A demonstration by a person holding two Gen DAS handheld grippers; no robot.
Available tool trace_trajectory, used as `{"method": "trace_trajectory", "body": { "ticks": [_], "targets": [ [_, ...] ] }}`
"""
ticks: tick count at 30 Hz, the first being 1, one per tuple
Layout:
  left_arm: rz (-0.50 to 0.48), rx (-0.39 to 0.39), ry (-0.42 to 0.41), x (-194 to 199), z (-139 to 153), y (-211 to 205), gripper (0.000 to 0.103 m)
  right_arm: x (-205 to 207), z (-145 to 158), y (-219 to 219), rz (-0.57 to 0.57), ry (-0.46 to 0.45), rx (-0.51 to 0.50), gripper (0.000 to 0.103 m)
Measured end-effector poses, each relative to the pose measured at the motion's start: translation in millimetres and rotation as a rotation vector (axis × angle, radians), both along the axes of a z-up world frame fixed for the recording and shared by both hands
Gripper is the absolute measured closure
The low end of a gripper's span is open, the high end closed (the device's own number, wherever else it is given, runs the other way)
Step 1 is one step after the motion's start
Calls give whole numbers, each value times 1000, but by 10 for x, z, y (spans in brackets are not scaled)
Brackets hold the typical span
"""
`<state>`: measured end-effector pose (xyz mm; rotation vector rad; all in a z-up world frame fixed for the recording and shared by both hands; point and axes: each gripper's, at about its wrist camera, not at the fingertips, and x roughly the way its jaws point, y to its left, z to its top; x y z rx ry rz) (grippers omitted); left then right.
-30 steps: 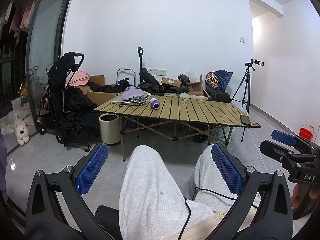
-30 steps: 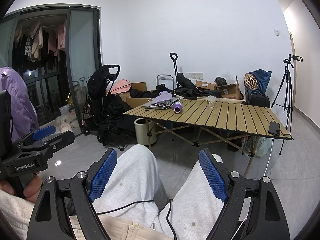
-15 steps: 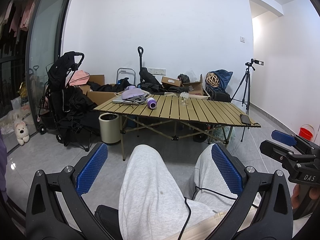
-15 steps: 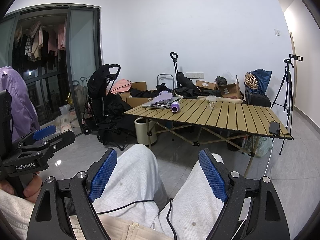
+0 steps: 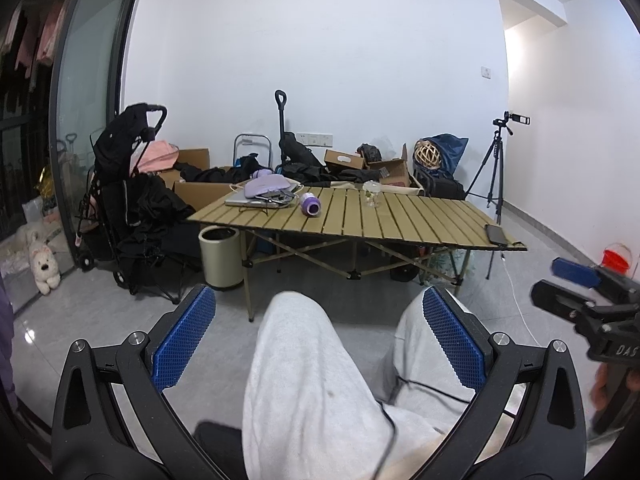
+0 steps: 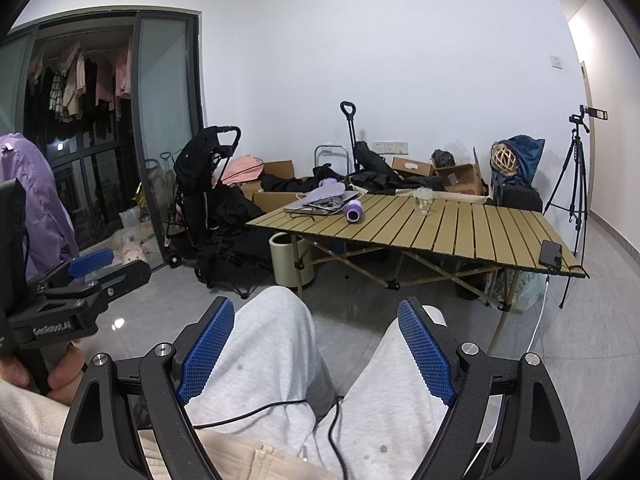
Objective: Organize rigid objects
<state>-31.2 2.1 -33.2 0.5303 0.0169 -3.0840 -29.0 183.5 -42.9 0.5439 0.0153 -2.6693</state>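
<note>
A slatted folding table stands across the room. On it lie a purple bottle on its side, a laptop with a purple pouch on top, a small glass jar and a black phone. My left gripper is open and empty above my knees. My right gripper is open and empty too. Each gripper shows at the edge of the other's view.
A cream bin stands by the table's left leg. A black stroller and boxes with clothes fill the back left. A tripod and a red bucket stand at the right. Grey tiled floor lies between me and the table.
The purple bottle has rolled a little to the left on the table. Both grippers have stayed open over my knees.
</note>
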Motion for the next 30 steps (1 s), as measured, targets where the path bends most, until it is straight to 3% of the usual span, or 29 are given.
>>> {"method": "trace_trajectory", "body": {
  "ticks": [4,9,21,30],
  "targets": [
    [-5,-52,1,-421,-14,-22,0,-331,13,113,-18,-24,26,15],
    [-54,-30,-36,-1179,63,-110,0,-1036,23,200,-35,-70,72,15],
    [-31,15,-187,-2815,-103,-225,0,-2894,33,137,-49,-137,55,15],
    [-4,71,-305,-4124,-314,-564,0,-4406,-322,-279,52,-263,26,15]
  ]
}}
